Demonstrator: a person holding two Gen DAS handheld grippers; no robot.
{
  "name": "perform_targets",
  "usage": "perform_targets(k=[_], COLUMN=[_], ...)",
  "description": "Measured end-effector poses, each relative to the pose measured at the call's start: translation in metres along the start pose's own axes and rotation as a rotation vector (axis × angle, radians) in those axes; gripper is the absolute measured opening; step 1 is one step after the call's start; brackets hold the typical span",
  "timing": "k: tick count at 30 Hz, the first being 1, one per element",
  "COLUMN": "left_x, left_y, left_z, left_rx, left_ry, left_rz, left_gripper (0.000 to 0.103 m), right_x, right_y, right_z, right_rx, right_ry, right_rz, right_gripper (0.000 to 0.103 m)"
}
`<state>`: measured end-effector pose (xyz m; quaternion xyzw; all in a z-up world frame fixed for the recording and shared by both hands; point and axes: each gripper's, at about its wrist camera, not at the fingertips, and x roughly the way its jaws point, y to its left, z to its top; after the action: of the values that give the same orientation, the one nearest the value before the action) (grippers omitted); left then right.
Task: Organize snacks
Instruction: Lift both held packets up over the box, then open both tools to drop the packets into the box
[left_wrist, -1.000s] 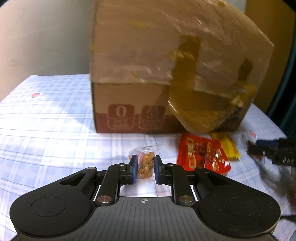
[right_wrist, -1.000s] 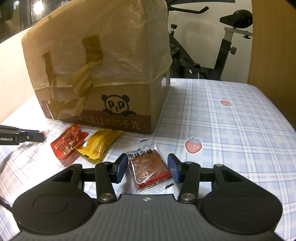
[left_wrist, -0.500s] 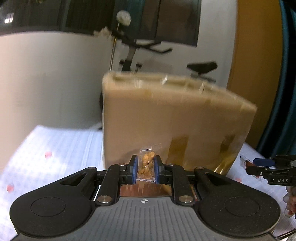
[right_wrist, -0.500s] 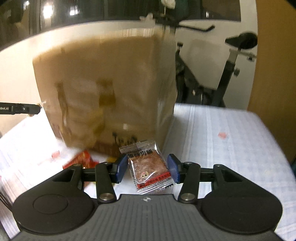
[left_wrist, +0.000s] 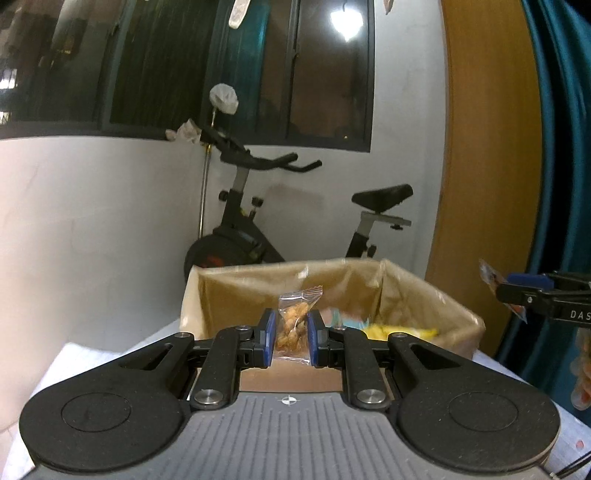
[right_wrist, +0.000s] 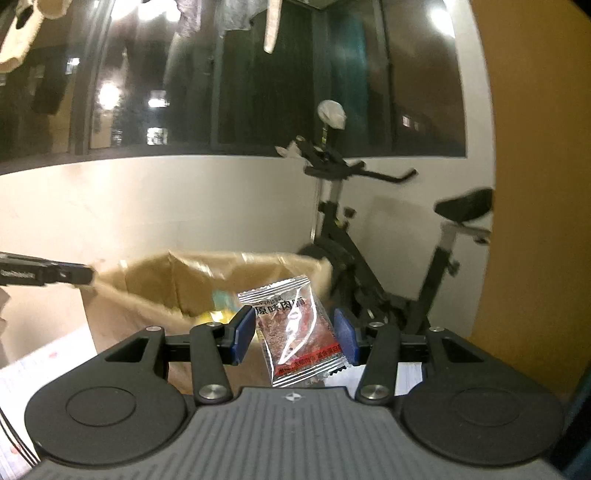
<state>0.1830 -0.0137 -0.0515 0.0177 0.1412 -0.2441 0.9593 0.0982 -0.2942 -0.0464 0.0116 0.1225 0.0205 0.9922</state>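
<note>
My left gripper (left_wrist: 291, 334) is shut on a small clear packet of golden snack pieces (left_wrist: 293, 325), held upright above the near wall of the open cardboard box (left_wrist: 406, 288). Inside the box lie yellow and pale blue snacks (left_wrist: 399, 330). My right gripper (right_wrist: 295, 332) is shut on a clear packet of brown meat jerky (right_wrist: 299, 332) with red printing, held at the level of the box rim (right_wrist: 155, 291). Each gripper shows at the edge of the other's view: the right one (left_wrist: 517, 291) at the right, the left one (right_wrist: 85, 273) at the left.
An exercise bike (left_wrist: 243, 225) stands behind the box against a white wall, under a dark window. A wooden panel (left_wrist: 487, 166) and a teal curtain (left_wrist: 565, 129) rise at the right. The checked tablecloth (left_wrist: 85, 354) shows around the box.
Both grippers have risen from the table with their packets, from low in front of the box up to its rim. The box's open inside has come into view.
</note>
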Motion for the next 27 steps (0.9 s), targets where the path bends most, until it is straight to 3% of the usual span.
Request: perform_targets(k=[6, 11, 12, 14, 15, 16, 18, 27], left_x=[0.060, 0.085, 0.085, 0.084, 0.081, 0.075, 0.064, 0.032], left_y=[0.006, 0.007, 0.009, 0.010, 0.011, 0.012, 0.013, 0.022], left_z=[0.016, 0.018, 0.018, 0.019, 0.020, 0.019, 0.018, 0.008], left_rx=[-0.013, 0.001, 0.004, 0.008, 0.007, 0.008, 0.014, -0.021], left_ry=[0.073, 0.129, 0.132, 0.138, 0.132, 0.122, 0.109, 0.099], left_rz=[0.061, 0.126, 0.140, 0.163, 0.157, 0.148, 0.141, 0.101], left_gripper=[0.019, 0.021, 0.022, 0.039, 0.054, 0.063, 0.064, 0.064], right_x=[0.066, 0.121, 0.128, 0.135, 0.135, 0.133, 0.125, 0.079], right_y=[0.013, 0.019, 0.020, 0.019, 0.016, 0.014, 0.007, -0.012], right_z=[0.026, 0.021, 0.020, 0.016, 0.015, 0.015, 0.015, 0.008], right_rx=[-0.017, -0.021, -0.020, -0.010, -0.001, 0.014, 0.049, 0.115], right_ry=[0.072, 0.186, 0.203, 0.222, 0.222, 0.217, 0.193, 0.145], right_rz=[0.046, -0.009, -0.026, -0.058, -0.066, -0.069, -0.067, -0.094], right_gripper=[0.050, 0.050, 0.051, 0.052, 0.054, 0.058, 0.064, 0.064])
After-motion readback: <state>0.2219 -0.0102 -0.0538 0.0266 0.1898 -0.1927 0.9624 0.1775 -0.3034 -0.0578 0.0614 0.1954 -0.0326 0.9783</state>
